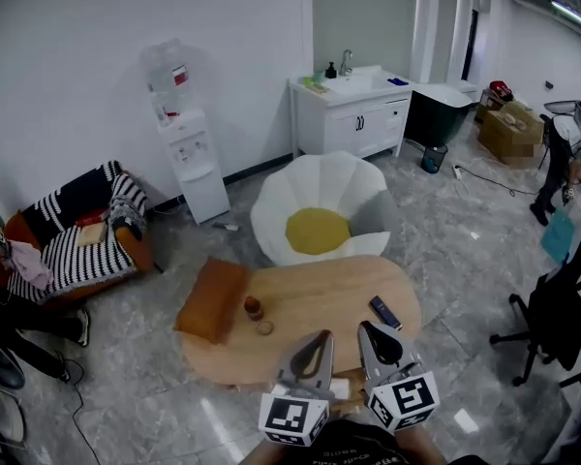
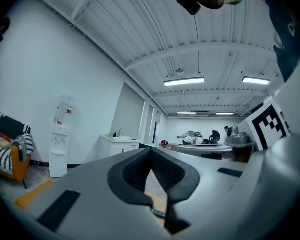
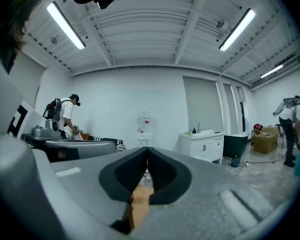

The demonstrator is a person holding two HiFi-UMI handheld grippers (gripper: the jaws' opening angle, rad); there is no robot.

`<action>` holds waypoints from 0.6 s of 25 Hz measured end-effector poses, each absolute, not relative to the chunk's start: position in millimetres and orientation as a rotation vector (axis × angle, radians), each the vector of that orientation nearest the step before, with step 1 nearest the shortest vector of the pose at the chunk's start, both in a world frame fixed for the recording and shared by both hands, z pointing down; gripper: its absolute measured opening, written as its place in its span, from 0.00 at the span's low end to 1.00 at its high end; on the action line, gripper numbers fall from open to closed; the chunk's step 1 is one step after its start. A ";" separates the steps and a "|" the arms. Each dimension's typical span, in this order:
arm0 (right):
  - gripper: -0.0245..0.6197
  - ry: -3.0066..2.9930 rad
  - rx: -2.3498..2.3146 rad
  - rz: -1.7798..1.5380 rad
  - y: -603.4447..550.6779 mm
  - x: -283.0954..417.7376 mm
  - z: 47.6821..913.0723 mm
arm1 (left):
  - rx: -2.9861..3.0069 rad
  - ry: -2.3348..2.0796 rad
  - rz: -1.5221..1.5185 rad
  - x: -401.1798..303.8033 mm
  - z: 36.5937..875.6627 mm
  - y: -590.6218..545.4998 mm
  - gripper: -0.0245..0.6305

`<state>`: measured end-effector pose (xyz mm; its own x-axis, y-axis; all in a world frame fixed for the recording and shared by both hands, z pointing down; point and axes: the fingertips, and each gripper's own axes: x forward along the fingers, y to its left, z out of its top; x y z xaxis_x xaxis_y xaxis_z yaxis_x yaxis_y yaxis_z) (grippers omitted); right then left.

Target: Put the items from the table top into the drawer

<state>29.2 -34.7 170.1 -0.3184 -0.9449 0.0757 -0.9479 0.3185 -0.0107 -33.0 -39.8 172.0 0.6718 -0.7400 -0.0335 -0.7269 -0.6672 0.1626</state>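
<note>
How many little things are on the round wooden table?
3: a brown cup left of middle, a round lid beside it, a dark remote at the right. More may be hidden at the near edge.

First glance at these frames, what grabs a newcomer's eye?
The white petal-shaped chair with its yellow cushion stands out, just behind the oval wooden table. At the bottom, the left gripper and right gripper reach over the table's near edge, both shut and empty.

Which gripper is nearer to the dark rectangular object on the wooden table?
Right. The right gripper is just short of the dark rectangular object; the left gripper is further away, to its left.
</note>
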 end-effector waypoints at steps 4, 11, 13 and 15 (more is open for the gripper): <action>0.04 -2.498 1.780 0.074 -36.1 21.4 175.7 | 2.755 -1.199 -0.146 -31.9 173.9 -40.6 0.05; 0.04 -2.519 1.772 0.052 -28.7 0.6 179.0 | 2.763 -1.202 -0.125 -43.1 179.5 -33.5 0.05; 0.04 -2.511 1.775 0.052 -24.8 0.1 181.6 | 2.763 -1.208 -0.124 -45.6 181.2 -31.5 0.05; 0.04 -2.493 1.776 0.053 -22.8 -1.2 184.8 | 2.762 -1.215 -0.119 -49.8 183.3 -31.2 0.05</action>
<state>-1.2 -22.8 184.8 -0.3245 -0.9420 0.0850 -0.9448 0.3271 0.0183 -49.8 -31.2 183.3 0.6744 -0.7380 -0.0226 -0.7284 -0.6700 0.1429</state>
